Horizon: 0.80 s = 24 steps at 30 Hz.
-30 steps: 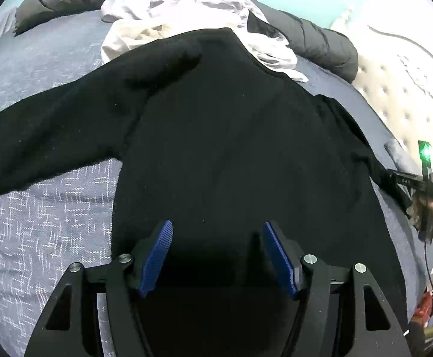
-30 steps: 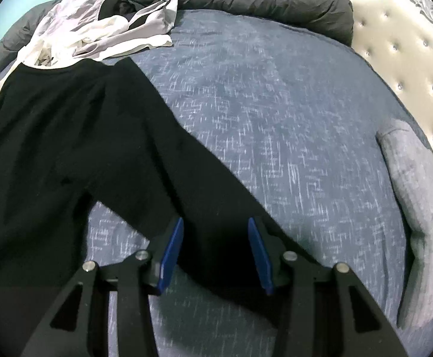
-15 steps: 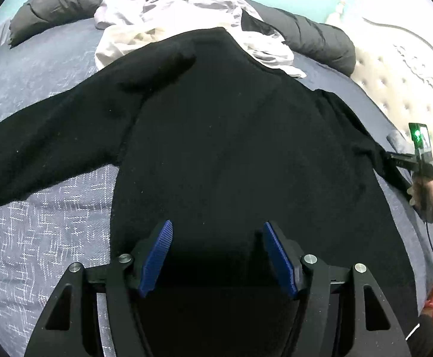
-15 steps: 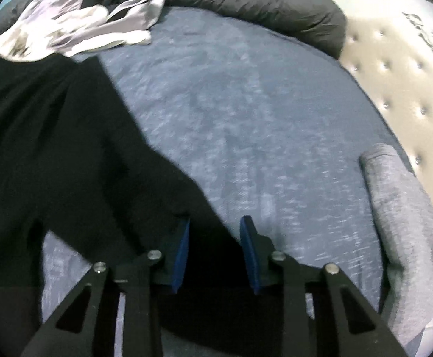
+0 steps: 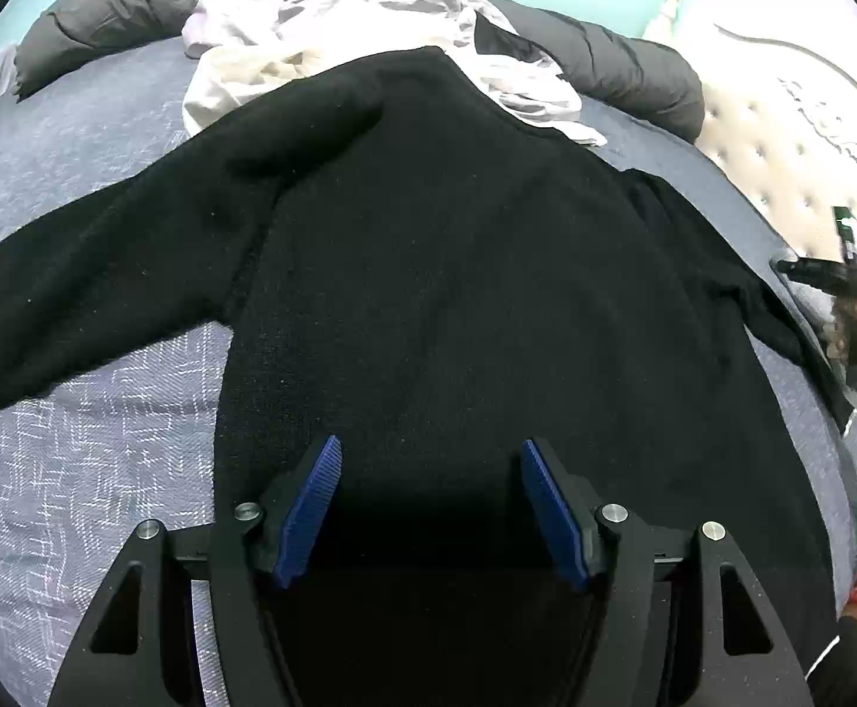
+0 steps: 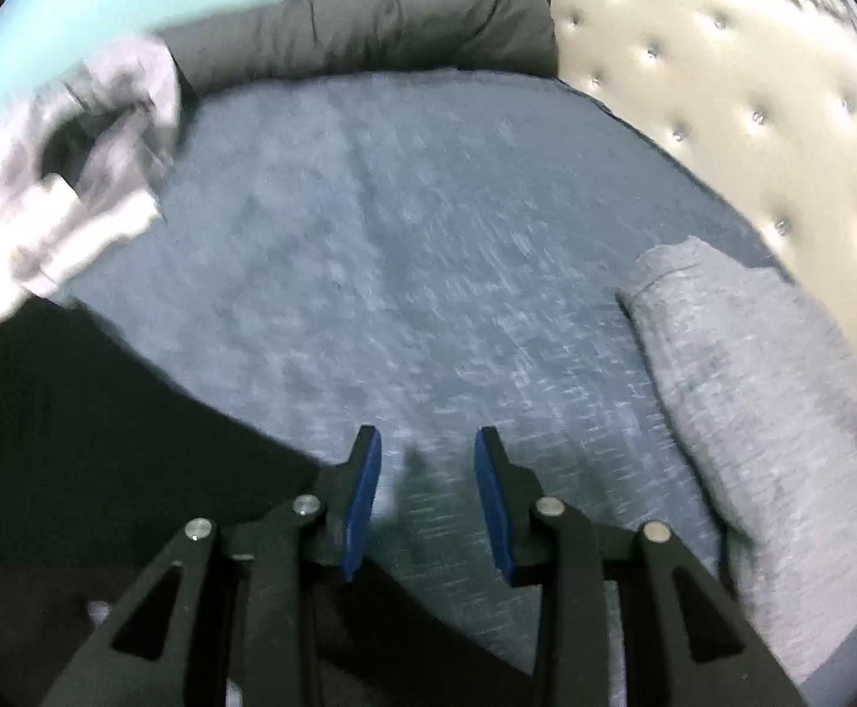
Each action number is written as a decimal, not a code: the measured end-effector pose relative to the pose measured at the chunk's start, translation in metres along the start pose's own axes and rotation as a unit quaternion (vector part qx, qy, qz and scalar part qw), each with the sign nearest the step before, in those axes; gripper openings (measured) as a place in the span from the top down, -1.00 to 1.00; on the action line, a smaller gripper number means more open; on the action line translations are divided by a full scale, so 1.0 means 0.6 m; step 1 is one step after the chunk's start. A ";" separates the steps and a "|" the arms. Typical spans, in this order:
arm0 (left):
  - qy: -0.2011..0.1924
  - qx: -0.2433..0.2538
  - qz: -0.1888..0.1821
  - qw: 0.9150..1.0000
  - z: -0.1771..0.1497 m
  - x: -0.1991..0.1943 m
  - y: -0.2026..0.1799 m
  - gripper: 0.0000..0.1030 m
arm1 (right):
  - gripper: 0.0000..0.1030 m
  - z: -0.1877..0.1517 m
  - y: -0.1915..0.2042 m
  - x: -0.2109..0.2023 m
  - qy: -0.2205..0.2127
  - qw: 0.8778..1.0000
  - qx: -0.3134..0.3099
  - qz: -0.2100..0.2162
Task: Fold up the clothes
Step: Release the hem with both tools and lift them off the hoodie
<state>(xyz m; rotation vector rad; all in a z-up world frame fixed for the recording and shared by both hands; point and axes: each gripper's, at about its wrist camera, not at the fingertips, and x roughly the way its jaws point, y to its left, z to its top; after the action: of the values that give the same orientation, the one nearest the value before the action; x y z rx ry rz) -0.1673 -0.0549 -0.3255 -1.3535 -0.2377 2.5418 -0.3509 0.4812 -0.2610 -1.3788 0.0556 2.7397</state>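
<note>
garment: black sweater [image 5: 458,271] lies spread face-down or face-up (cannot tell which) on the bed [image 5: 75,471], body flat, hem toward the left camera.

left sleeve: stretched out flat across the bedcover toward the left edge of the left wrist view, not yet folded in.

right sleeve: [image 5: 723,271] drawn out toward the headboard side; its end runs up to the right tongs [image 5: 817,274] as seen from the left wrist view.

left tongs: [image 5: 428,501] hovering over the hem area, jaws standing wide apart, pads not pressing cloth; released.

right tongs, own view: [image 6: 428,501] jaws have just been closing to a narrow gap. Bedcover shows through the gap at the tips; black cloth sits under and behind the fingers lower down. Picture is smeared, so whether the cuff is pinched I cannot tell.

waiting pile: pale crumpled clothes [image 5: 358,47] heaped at the far edge, touching the sweater's collar end; unfolded.

done pile: one grey folded piece [image 6: 770,389] lies near the headboard [image 6: 752,88]; looks finished.

progress: early on this garment. Spread out, no fold made yet. Judged next: bring a sleeve across the body.

left to do: both sleeves in, body folded, then the pale heap.
</note>
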 end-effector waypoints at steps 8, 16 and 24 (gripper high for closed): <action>0.000 0.003 0.002 1.000 -0.003 0.002 -0.002 -0.31 | 0.36 -0.055 0.071 0.022 0.051 0.993 -0.097 0.053; 0.004 0.007 0.000 1.000 0.001 0.008 -0.002 -0.31 | 0.36 -0.059 -0.001 0.038 0.049 0.998 -0.033 -0.029; 0.004 0.007 -0.003 1.000 -0.001 0.005 0.000 -0.31 | 0.35 -0.093 -0.077 -0.090 0.026 0.999 -0.026 -0.021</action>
<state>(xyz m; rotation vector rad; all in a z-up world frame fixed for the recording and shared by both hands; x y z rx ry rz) -0.1684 -0.0537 -0.3283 -1.3545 -0.2226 2.5282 -0.2703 0.5206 -0.2511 -1.4478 -0.0405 2.6896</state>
